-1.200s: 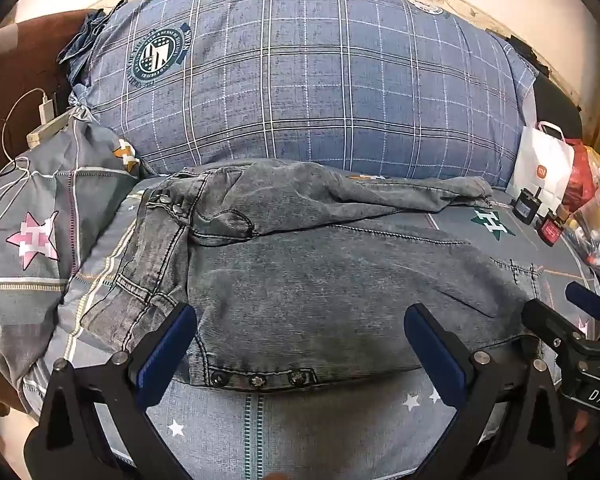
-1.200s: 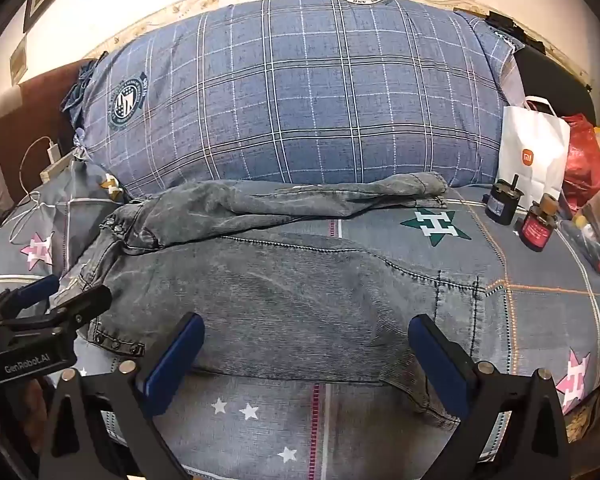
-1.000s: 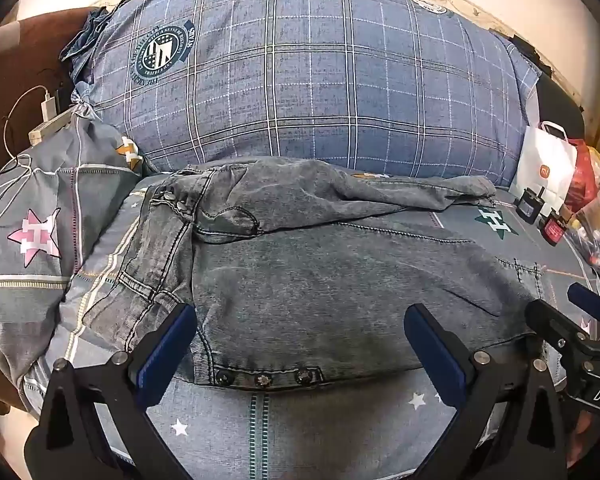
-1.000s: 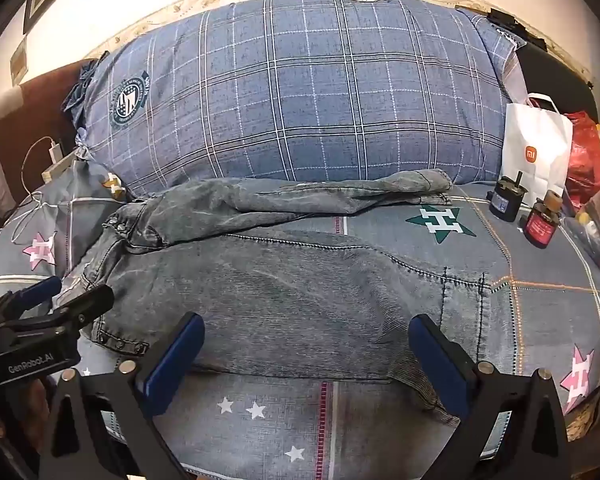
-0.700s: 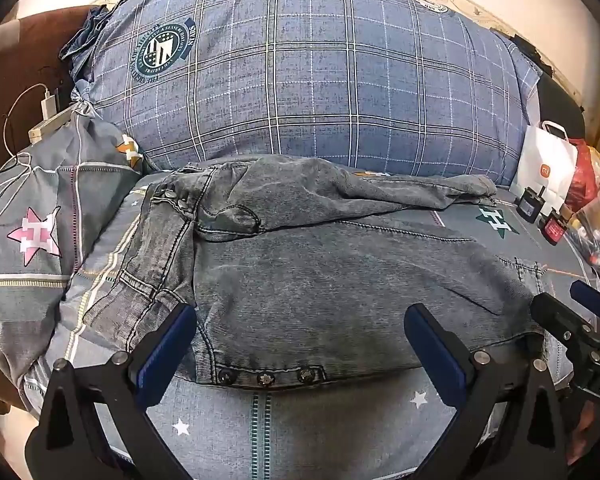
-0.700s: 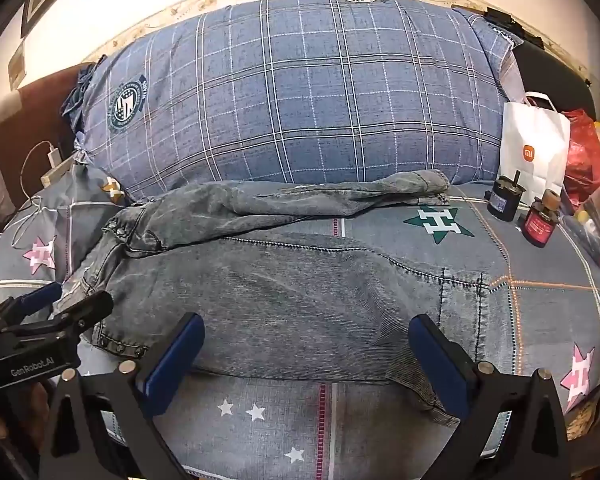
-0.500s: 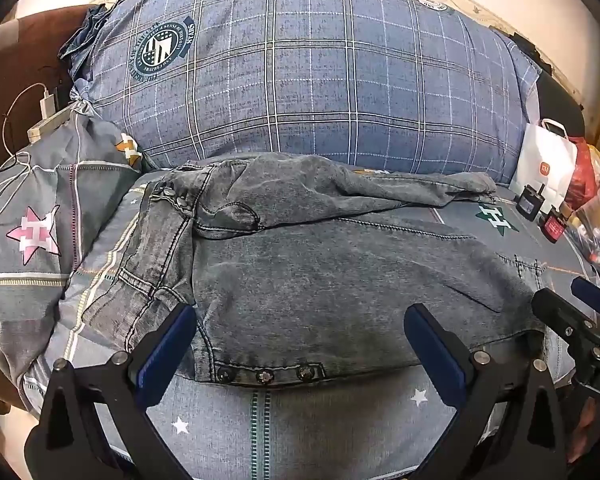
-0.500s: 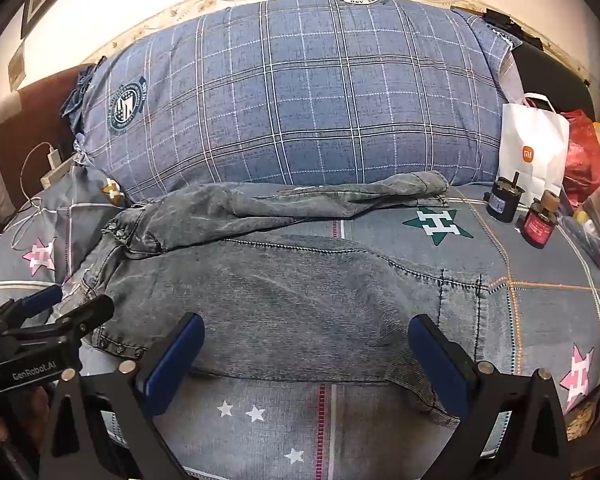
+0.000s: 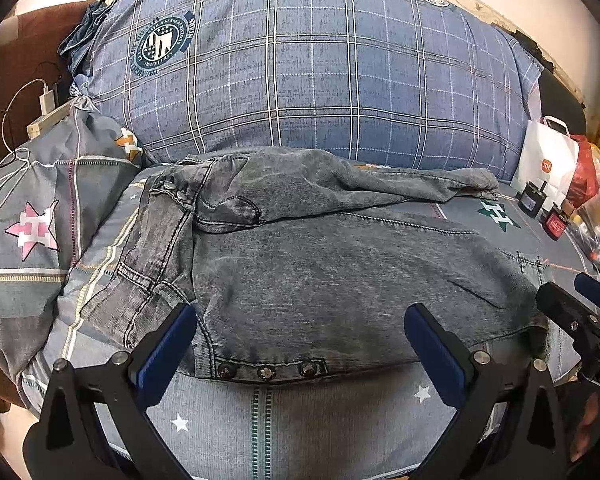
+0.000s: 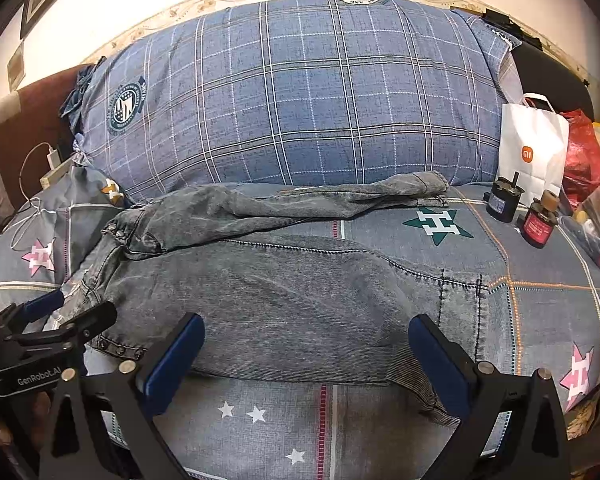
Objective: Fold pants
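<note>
both tools (image 9: 300, 344) (image 10: 305, 354) spread wide above the jeans' (image 9: 339, 280) near edge

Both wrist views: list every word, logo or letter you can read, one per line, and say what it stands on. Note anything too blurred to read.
"GenRobot.AI": on the left gripper body, right wrist view.
"mi" logo: on the white paper bag.
"H": in the green star printed on the bed sheet.
"H": in the pink star on the pillowcase.
"DA", cut off: on the right gripper body.
Round crest on the plaid pillow: lettering too blurred.
Small jars' labels: too small.
</note>
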### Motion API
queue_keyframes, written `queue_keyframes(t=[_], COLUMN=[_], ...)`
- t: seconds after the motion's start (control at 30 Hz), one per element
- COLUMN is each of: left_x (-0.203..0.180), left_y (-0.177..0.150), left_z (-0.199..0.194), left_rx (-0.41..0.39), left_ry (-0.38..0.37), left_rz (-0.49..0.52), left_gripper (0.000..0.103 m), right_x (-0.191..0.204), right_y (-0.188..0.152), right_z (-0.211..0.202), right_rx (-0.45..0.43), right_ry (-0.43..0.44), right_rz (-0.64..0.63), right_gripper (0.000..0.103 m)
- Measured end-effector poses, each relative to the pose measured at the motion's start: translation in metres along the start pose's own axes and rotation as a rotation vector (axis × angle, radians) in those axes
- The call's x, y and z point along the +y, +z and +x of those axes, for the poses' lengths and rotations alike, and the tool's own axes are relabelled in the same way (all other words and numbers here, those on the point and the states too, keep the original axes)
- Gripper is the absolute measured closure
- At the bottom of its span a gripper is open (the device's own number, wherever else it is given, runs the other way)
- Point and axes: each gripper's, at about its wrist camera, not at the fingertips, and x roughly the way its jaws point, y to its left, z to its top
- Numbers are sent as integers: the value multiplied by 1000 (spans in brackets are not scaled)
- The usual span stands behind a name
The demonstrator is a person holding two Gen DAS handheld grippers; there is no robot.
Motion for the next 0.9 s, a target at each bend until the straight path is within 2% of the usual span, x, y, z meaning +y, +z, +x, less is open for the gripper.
queue_keyframes(t=[0.9], left_x=[4], left_y=[-4], left_z=[1], left_rx=[11], left_ry=[5], left_rz=[-4], left_gripper=[0], right_x=[-1], right_y=[-1], right_z=[-1], right_rx=[-1], right_ry=[7], right_rz=[10], right_gripper=[0])
